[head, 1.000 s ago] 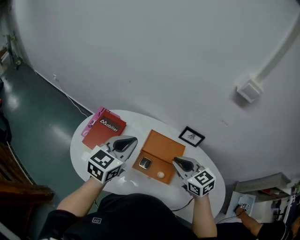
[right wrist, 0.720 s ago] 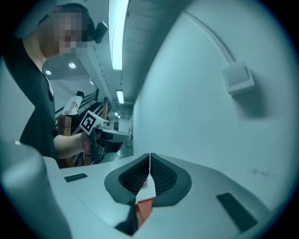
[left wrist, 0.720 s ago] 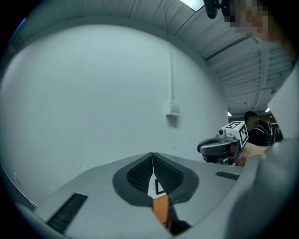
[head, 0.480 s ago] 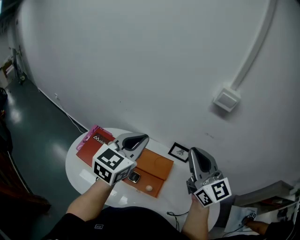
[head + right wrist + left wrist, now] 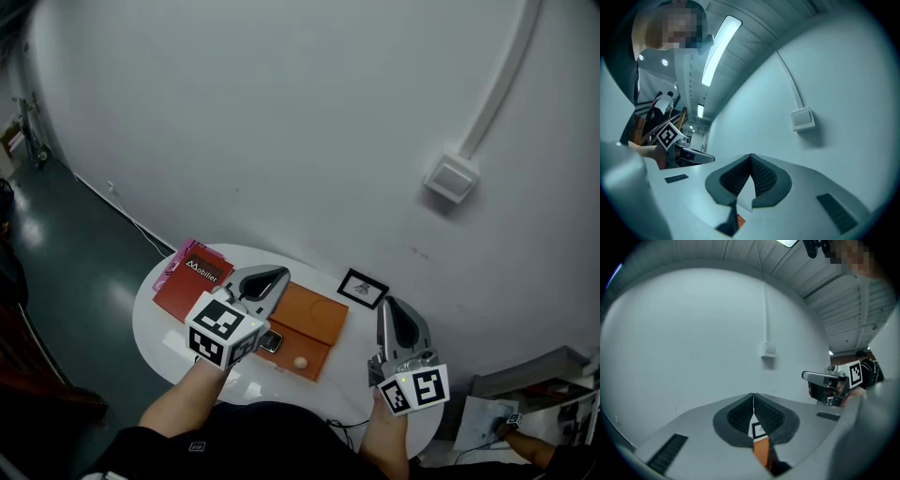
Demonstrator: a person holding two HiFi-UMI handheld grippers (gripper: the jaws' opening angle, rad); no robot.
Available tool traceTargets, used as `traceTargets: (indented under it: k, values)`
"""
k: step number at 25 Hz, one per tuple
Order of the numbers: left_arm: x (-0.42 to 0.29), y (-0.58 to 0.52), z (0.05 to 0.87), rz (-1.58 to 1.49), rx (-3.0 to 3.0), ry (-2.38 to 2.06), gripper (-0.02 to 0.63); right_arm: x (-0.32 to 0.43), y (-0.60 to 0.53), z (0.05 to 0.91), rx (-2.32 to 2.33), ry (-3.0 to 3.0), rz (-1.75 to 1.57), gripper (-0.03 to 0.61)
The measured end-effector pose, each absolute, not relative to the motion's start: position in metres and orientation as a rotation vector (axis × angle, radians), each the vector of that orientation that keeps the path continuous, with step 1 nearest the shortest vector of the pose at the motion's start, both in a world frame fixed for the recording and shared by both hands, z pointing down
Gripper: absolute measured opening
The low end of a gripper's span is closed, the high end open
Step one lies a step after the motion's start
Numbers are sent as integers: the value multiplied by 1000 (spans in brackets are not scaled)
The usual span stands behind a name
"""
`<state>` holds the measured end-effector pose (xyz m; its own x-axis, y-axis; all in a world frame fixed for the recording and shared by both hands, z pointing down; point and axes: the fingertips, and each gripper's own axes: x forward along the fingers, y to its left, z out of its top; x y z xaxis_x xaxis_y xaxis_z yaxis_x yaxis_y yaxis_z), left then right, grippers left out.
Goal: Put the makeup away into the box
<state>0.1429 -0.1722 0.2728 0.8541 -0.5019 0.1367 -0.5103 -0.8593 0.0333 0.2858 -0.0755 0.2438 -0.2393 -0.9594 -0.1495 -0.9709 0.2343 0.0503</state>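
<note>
An orange box (image 5: 314, 317) lies open on the round white table (image 5: 159, 314). In its near half sit a small dark compact (image 5: 270, 342) and a pale pink ball (image 5: 300, 362). My left gripper (image 5: 265, 278) hovers over the box's left side, jaws shut and empty; in the left gripper view (image 5: 753, 398) its pads meet, with the orange box (image 5: 761, 452) showing below them. My right gripper (image 5: 392, 317) is raised to the right of the box, pointing at the wall. Its jaws (image 5: 750, 157) are shut with nothing between them.
A red book (image 5: 194, 279) lies on a pink one at the table's left. A small black-framed picture (image 5: 363, 288) stands behind the box. The white wall carries a junction box (image 5: 451, 179) with a conduit. Dark floor lies to the left.
Both grippers have lifted off the table, the right one swinging up from the box's corner to point at the wall. The compact and ball stay in the box.
</note>
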Motion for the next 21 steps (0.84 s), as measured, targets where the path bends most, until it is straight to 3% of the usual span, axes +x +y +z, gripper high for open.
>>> traceTargets:
  k: [21]
  values:
    - [152, -172, 269, 144, 2978, -743, 14, 279, -81, 254, -1897, 2426, 155, 34]
